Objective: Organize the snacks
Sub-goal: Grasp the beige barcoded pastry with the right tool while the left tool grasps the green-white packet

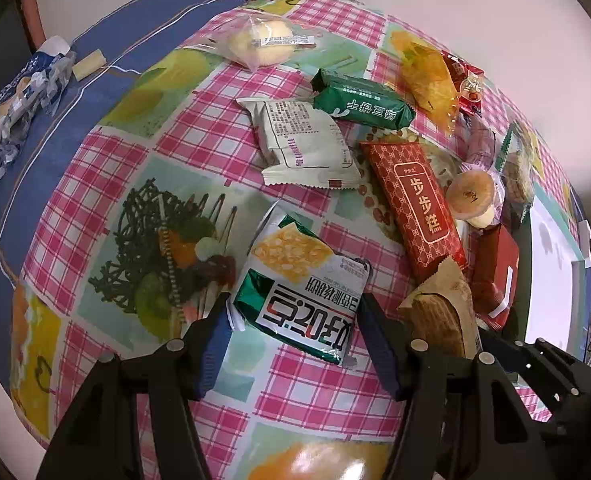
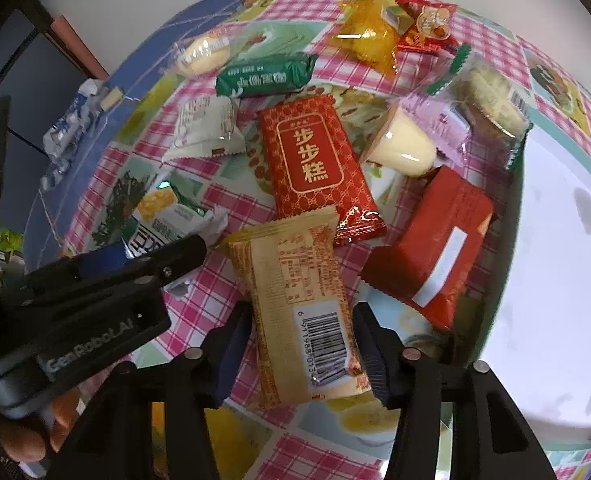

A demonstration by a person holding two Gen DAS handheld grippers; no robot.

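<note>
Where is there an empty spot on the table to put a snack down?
Free: the checked cloth left of the white packet, up to the blue cloth, and the white tray right of the plain red packet. Crowded: the middle, around the long red packet.

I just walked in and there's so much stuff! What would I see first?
A heap of snack packets on a pink checked tablecloth. The big red packet with gold writing lies in the middle. Nearest, the left gripper sits around a green-and-white packet, the right gripper around a tan packet.
</note>
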